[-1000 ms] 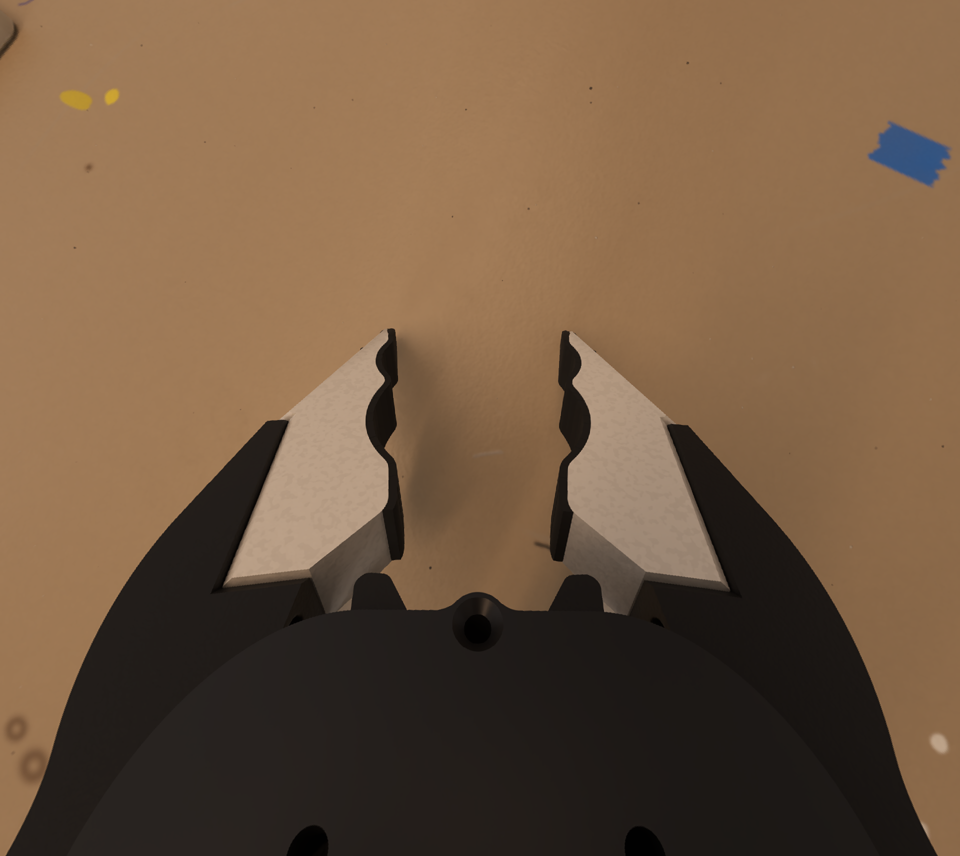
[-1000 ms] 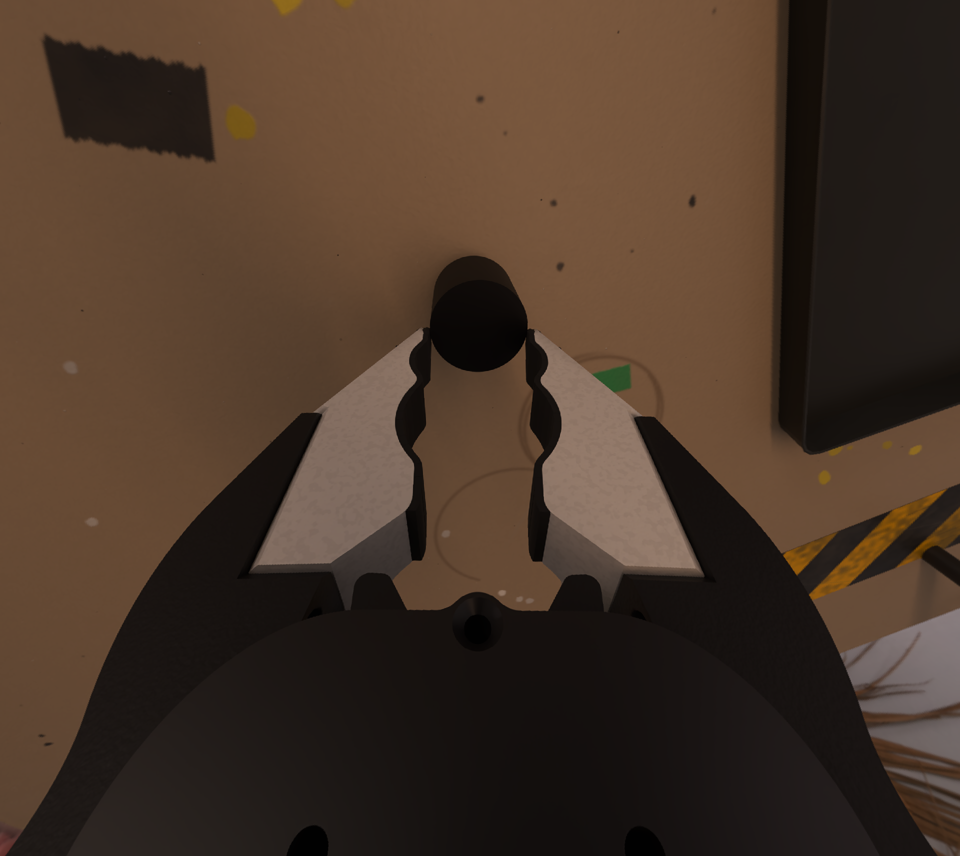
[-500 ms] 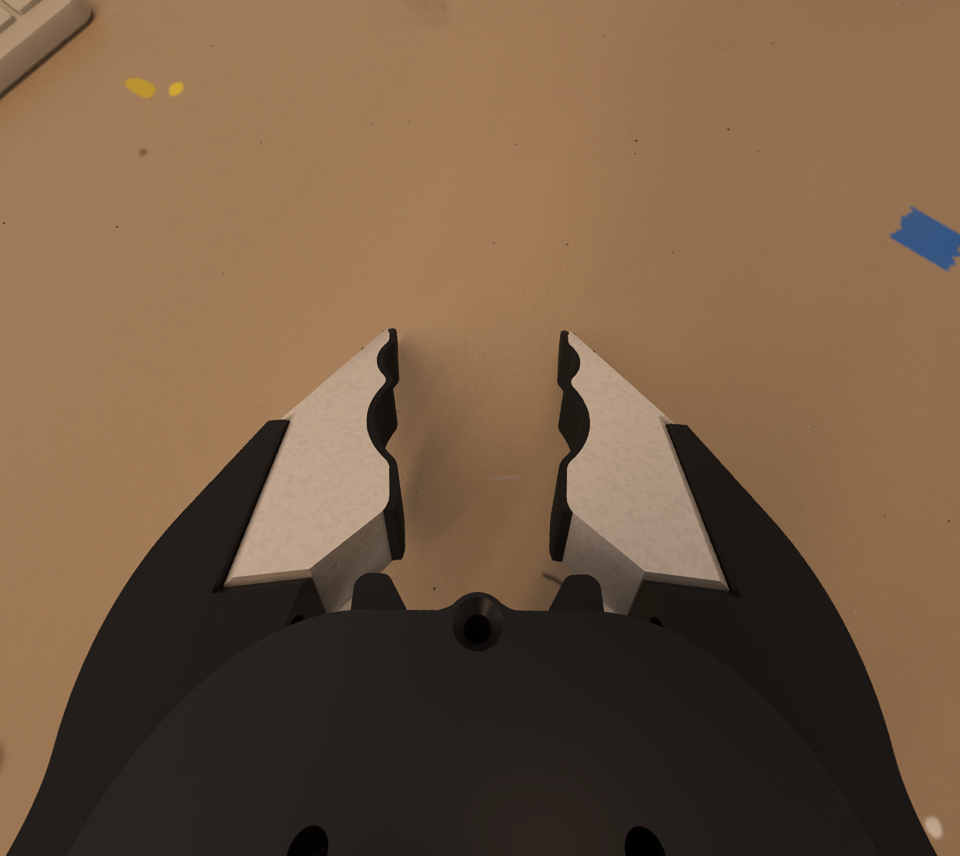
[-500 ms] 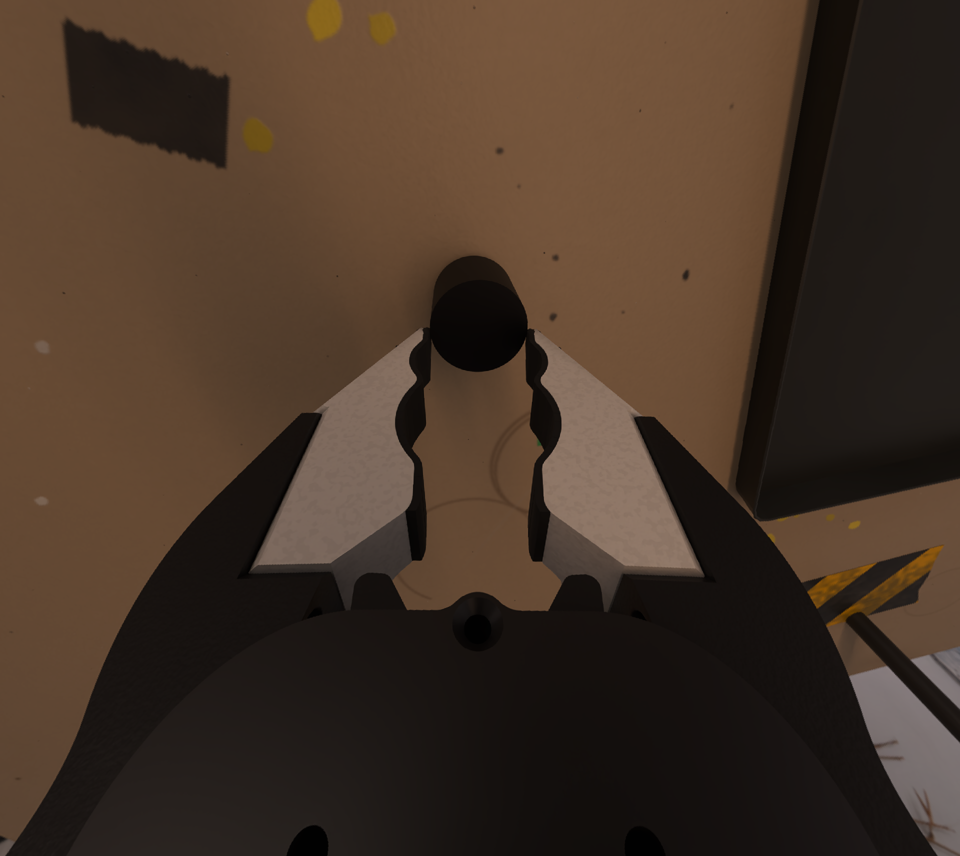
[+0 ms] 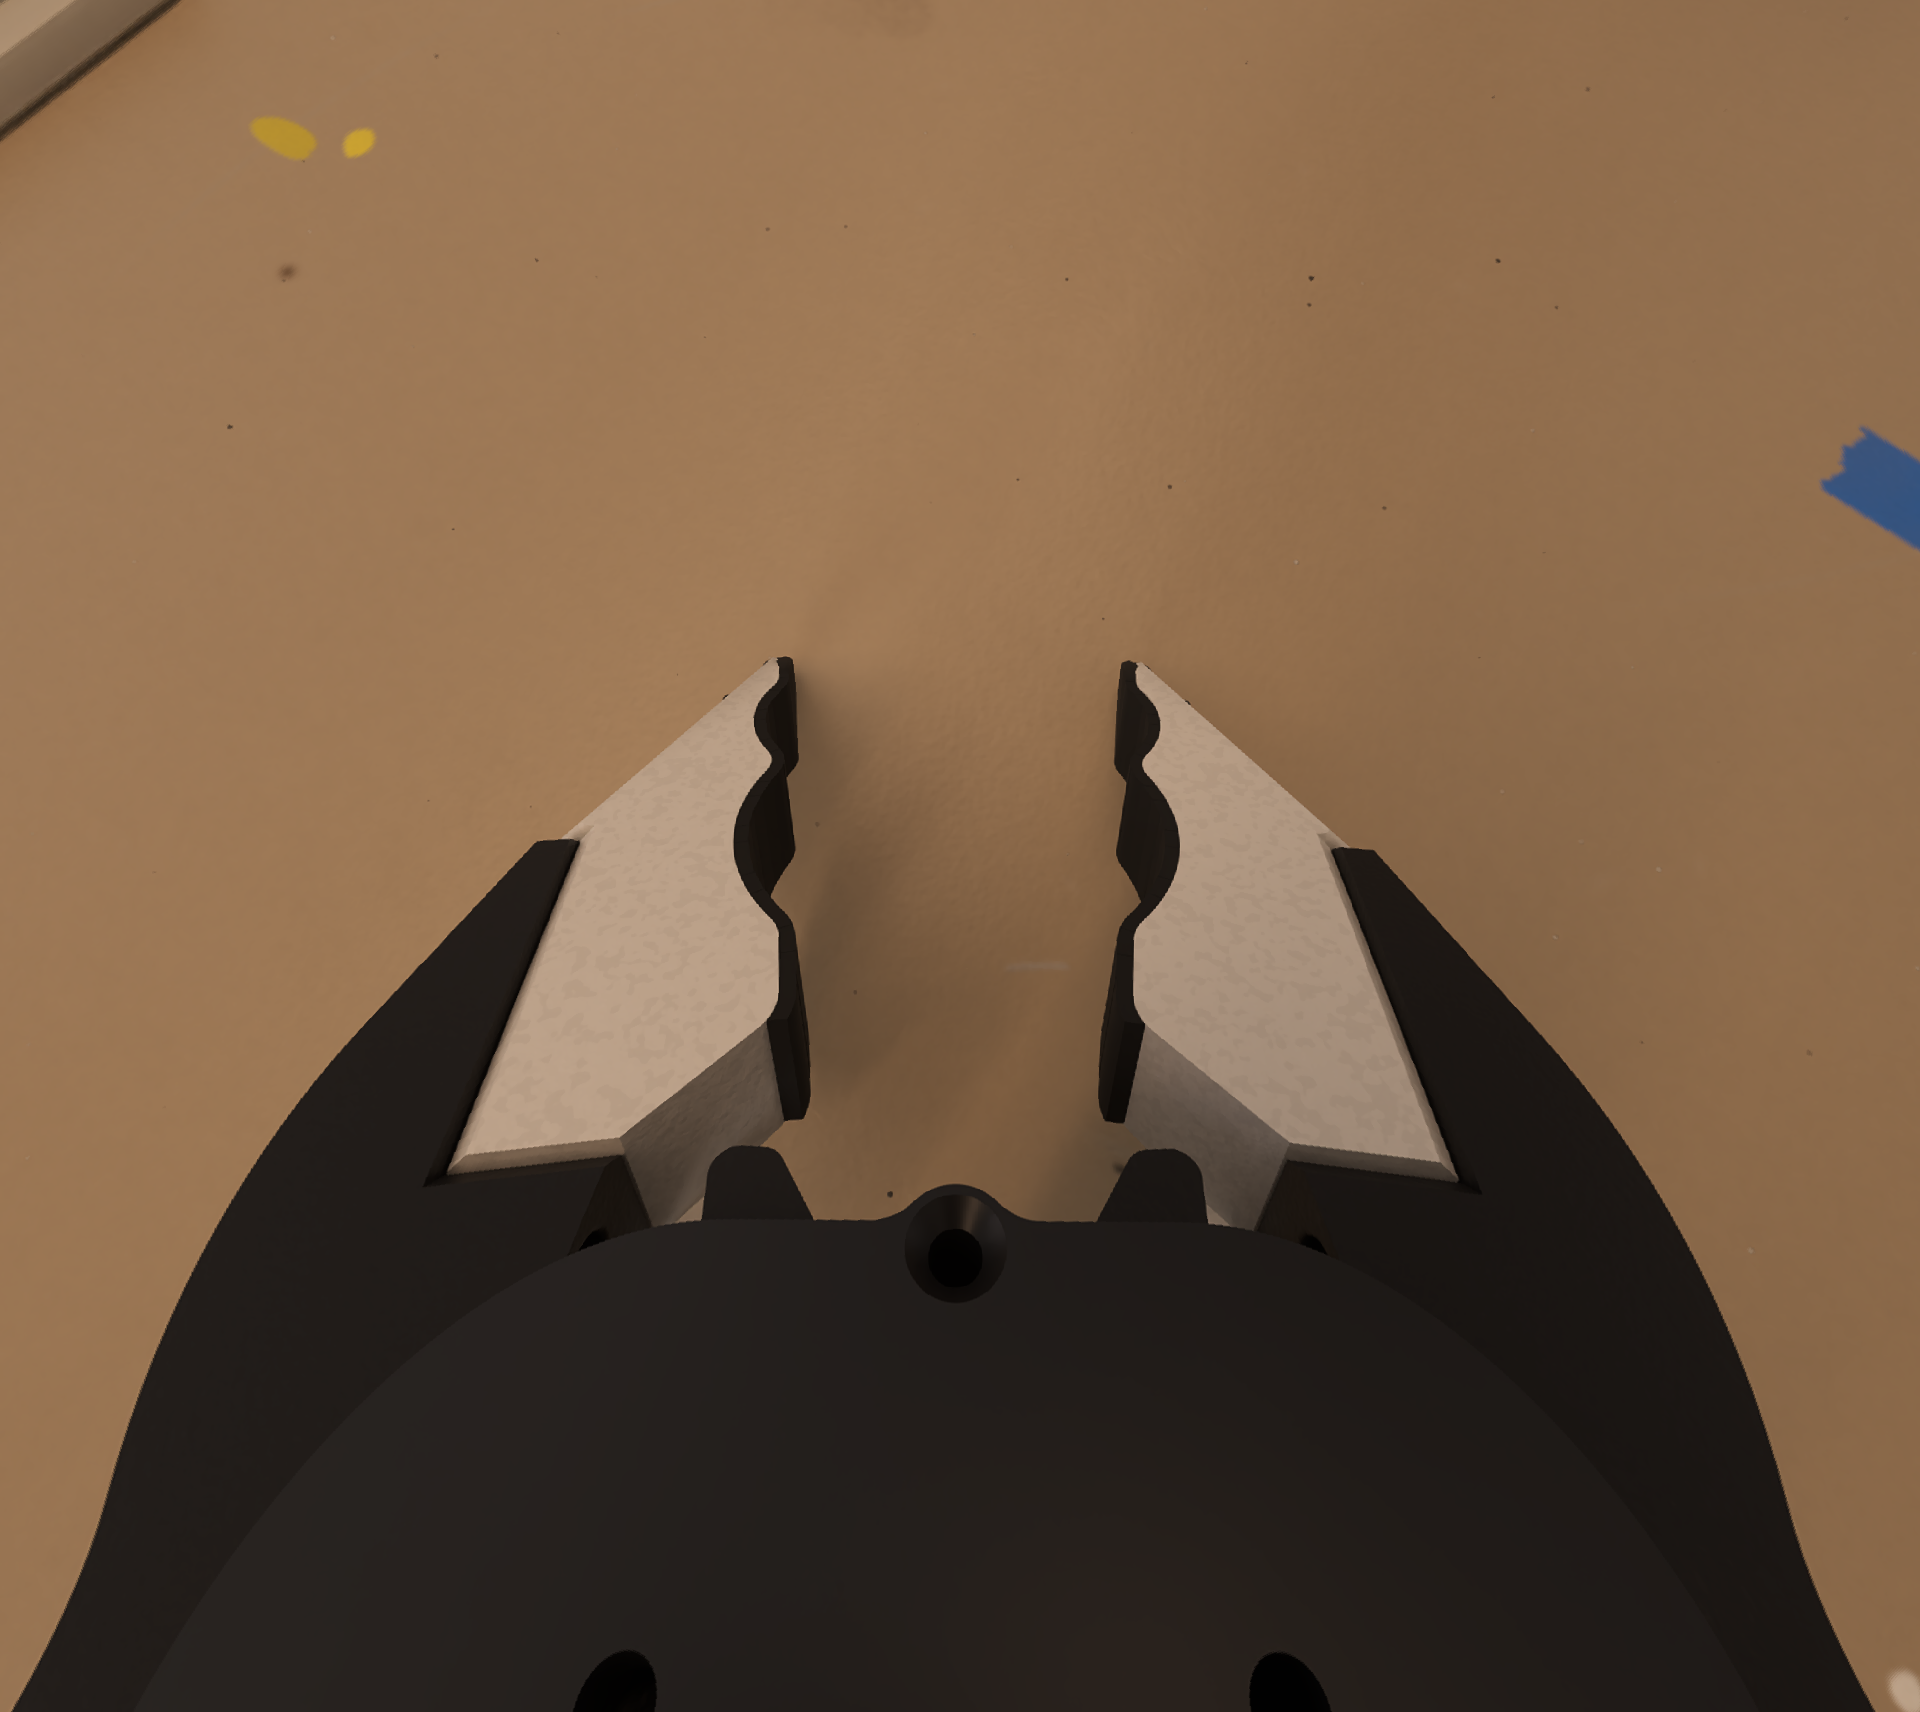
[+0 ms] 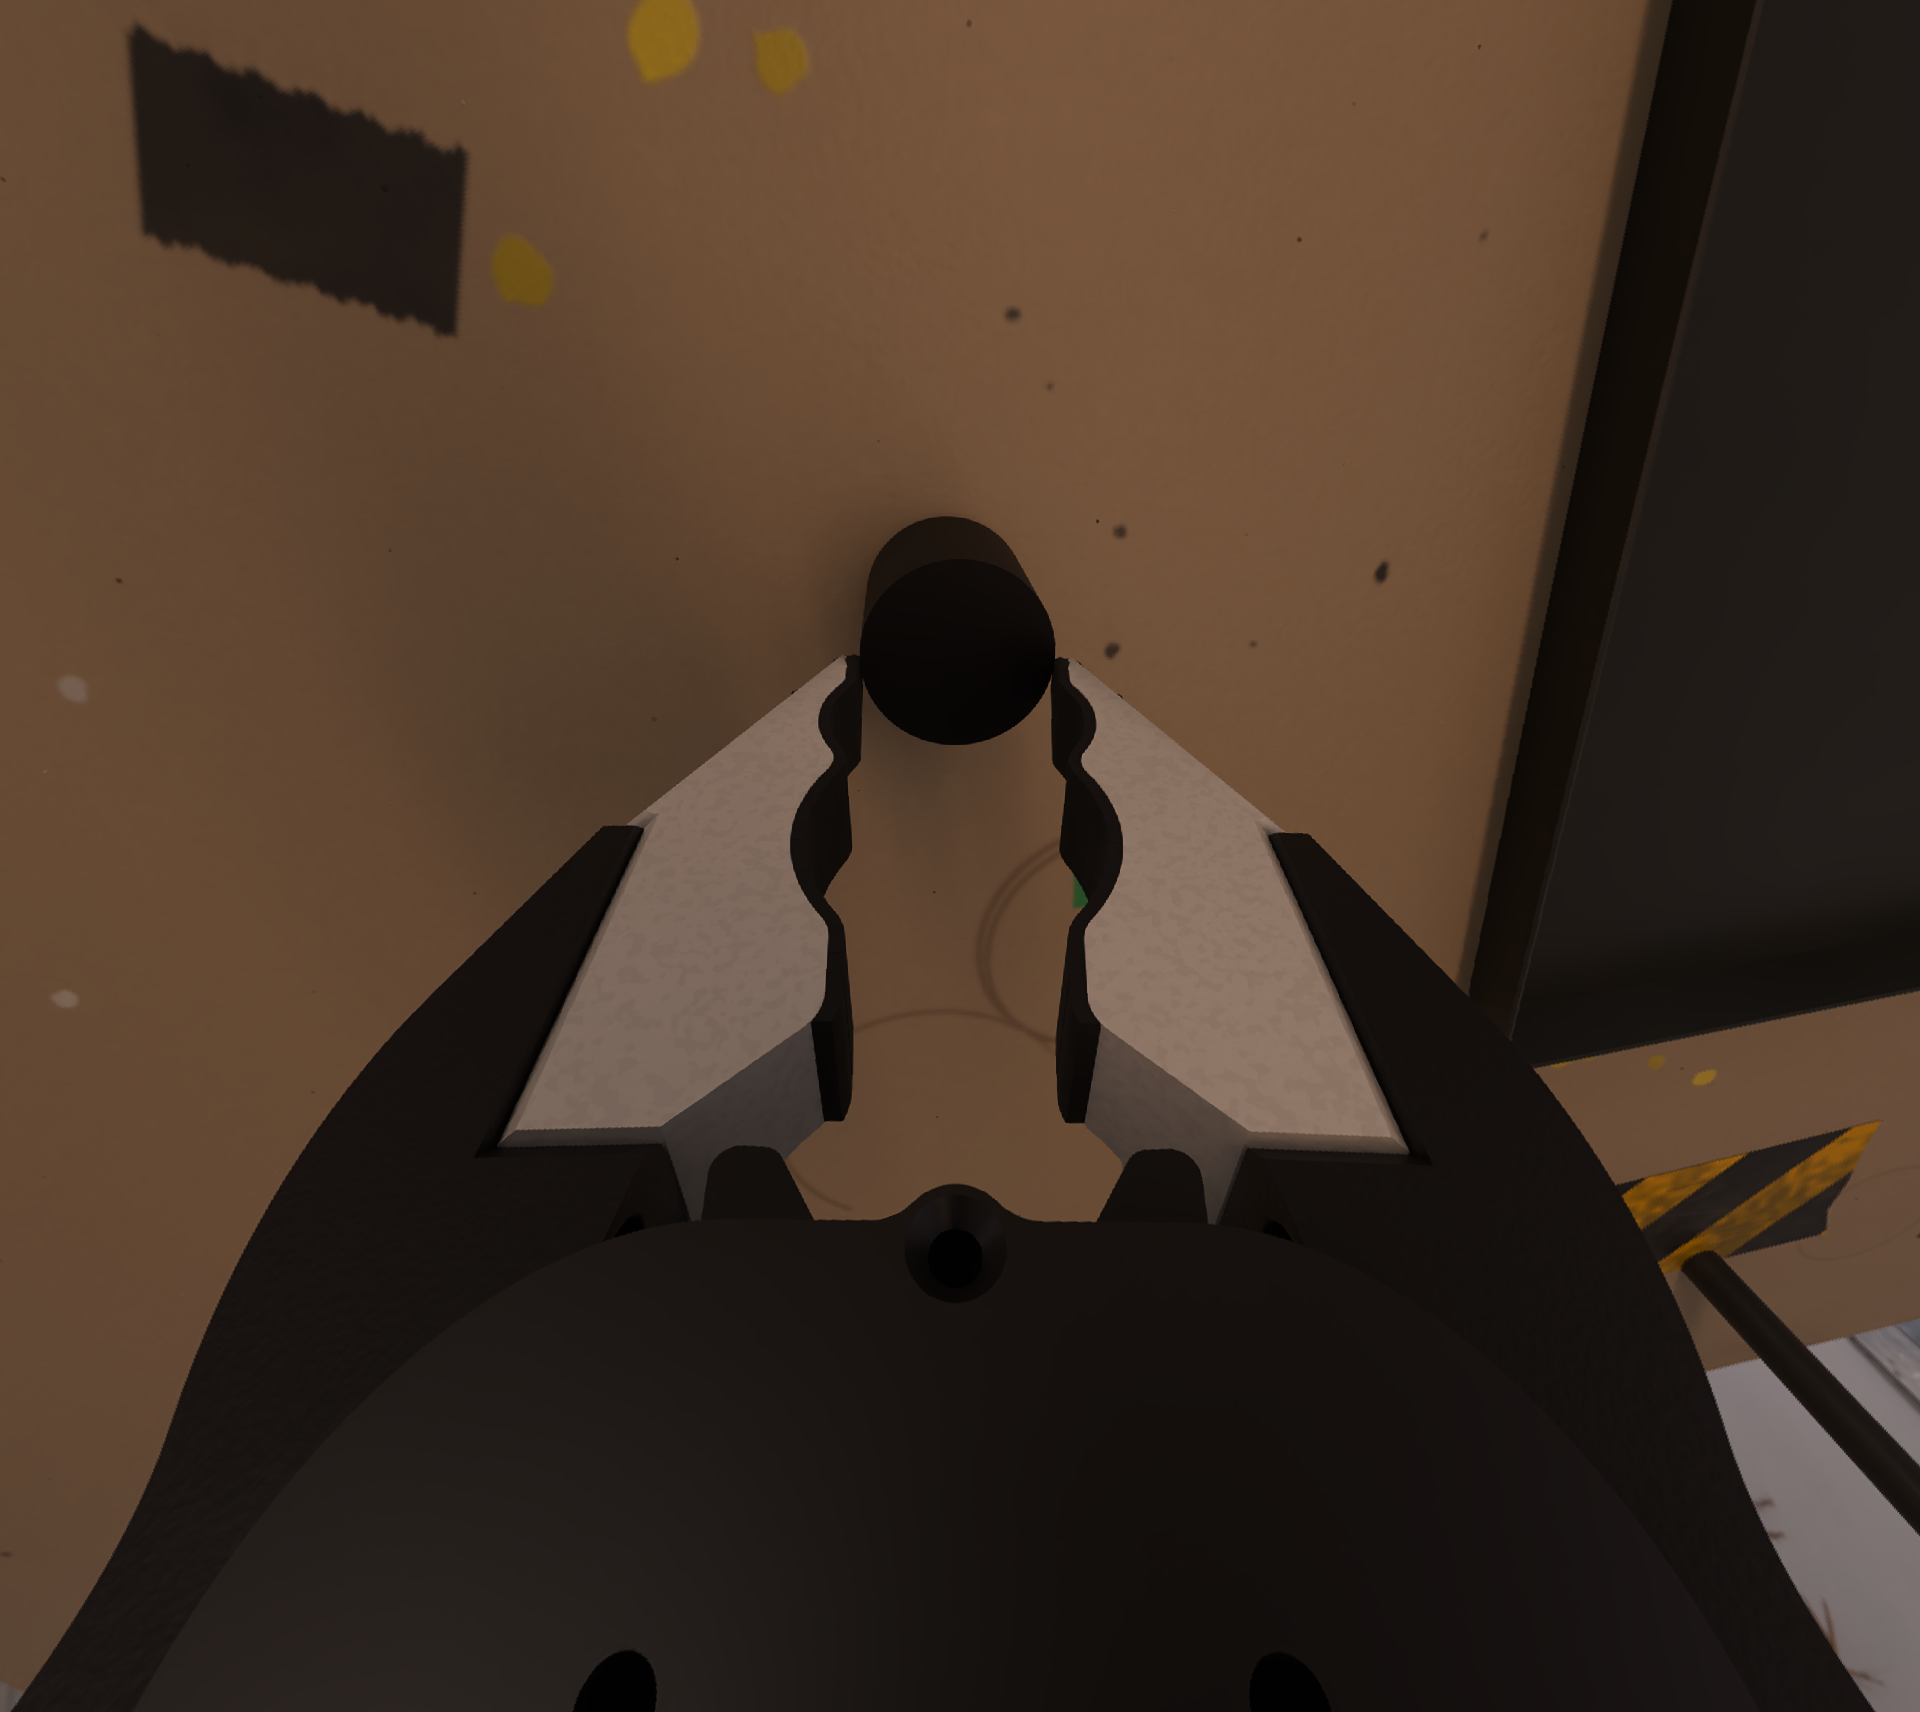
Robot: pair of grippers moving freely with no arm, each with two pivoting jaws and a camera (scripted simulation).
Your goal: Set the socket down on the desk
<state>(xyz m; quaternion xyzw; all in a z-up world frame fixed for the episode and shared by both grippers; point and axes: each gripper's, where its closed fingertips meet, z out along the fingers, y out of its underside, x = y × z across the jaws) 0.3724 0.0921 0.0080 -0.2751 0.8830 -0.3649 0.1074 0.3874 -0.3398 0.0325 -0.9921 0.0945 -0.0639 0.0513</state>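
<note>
The right gripper [image 6: 956,675] pinches the dark round socket [image 6: 956,649] at its fingertips above the brown desk [image 6: 935,260], black tape [image 6: 296,182] at ten o'clock, while the left gripper [image 5: 954,670] hangs spread wide, empty.

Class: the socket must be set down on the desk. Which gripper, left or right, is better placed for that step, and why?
Right. The right gripper already clamps the dark socket at its fingertips above the desk. The left gripper is open and empty.
</note>
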